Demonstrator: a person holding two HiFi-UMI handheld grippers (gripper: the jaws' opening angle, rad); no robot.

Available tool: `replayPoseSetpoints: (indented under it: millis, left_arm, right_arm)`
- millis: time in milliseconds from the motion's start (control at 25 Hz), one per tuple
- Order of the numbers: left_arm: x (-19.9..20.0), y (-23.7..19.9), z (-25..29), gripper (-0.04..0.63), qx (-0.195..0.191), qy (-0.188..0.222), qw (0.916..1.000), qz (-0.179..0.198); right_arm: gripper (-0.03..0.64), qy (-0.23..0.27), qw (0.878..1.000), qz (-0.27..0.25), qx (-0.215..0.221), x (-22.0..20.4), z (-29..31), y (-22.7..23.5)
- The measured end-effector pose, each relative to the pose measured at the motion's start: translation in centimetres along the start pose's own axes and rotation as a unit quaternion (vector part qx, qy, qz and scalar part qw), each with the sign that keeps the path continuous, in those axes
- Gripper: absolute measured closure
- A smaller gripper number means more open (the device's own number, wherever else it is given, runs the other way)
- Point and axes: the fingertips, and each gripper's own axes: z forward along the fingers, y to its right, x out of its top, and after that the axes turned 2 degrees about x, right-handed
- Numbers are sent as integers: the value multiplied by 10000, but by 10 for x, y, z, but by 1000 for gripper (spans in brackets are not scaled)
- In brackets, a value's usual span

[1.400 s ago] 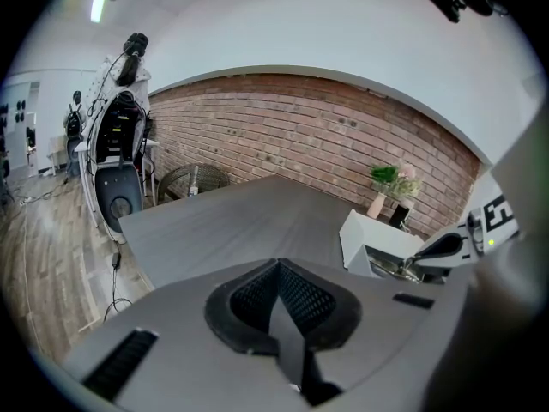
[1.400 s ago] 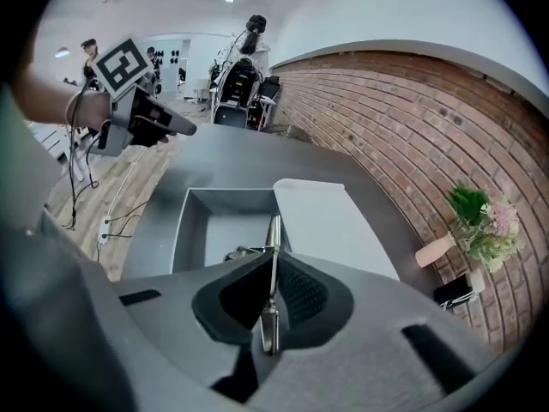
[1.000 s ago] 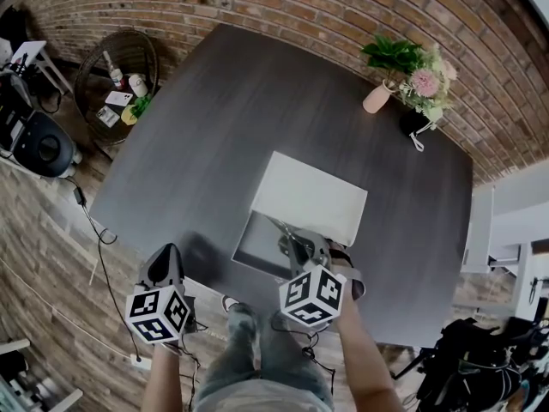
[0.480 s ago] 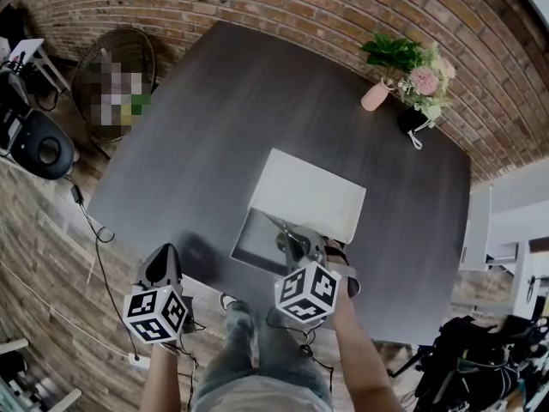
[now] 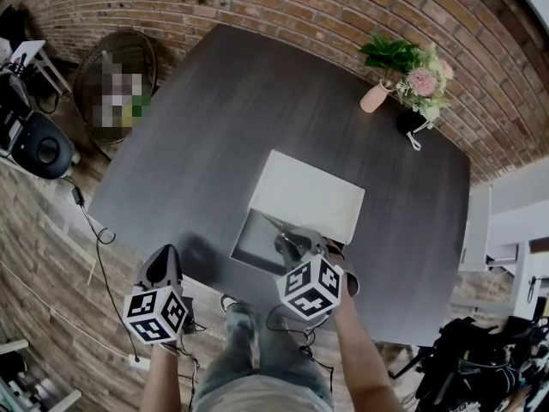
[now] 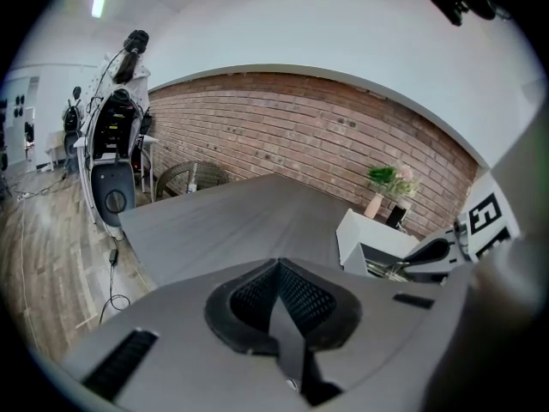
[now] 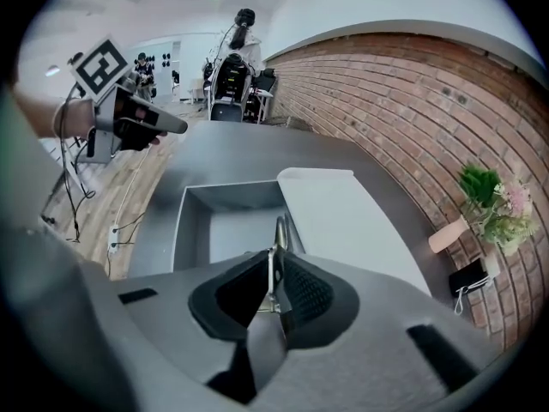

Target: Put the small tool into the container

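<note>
The container is an open grey box (image 5: pixel 254 249) near the table's front edge, and its white lid (image 5: pixel 309 197) lies against its far side. My right gripper (image 5: pixel 292 245) hangs over the box's right part. A thin metal tool (image 7: pixel 276 233) stands upright between its pads, its tip pointing into the box (image 7: pixel 190 230). The jaws are opening, but the pads still look to be on the tool. My left gripper (image 5: pixel 163 266) is off the table's front left, shut, with nothing between its pads (image 6: pixel 279 294).
A dark table (image 5: pixel 214 127) carries a pink vase of flowers (image 5: pixel 403 71) and a small black object (image 5: pixel 413 123) at the far right. A wicker basket (image 5: pixel 116 80) stands on the floor at the left. A brick wall runs behind.
My right gripper has shifted and tilted slightly over the box with the tool. The left gripper has stayed where it was.
</note>
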Motion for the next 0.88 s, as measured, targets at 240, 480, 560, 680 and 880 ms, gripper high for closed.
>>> replayPoseSetpoints:
  millis: [240, 480, 560, 680, 880]
  left_arm:
    - [0, 4, 1, 595, -24, 9, 10000, -24]
    - [-1, 8, 1, 595, -51, 0, 10000, -13]
    - [-3, 9, 1, 595, -64, -16, 10000, -8]
    - [-4, 10, 1, 595, -101, -33, 9999, -11]
    - [-4, 12, -1, 595, -170, -39, 9998, -9]
  right_arm:
    - [525, -99, 9997, -4, 205, -3, 3, -7]
    - [508, -101, 9995, 26, 299, -6, 5, -10]
    - [498, -113, 9994, 22, 331, -7, 7, -11]
    - [485, -153, 9991, 0, 392, -9, 9, -15]
    - [467, -244, 9984, -42, 509, -12, 10, -21]
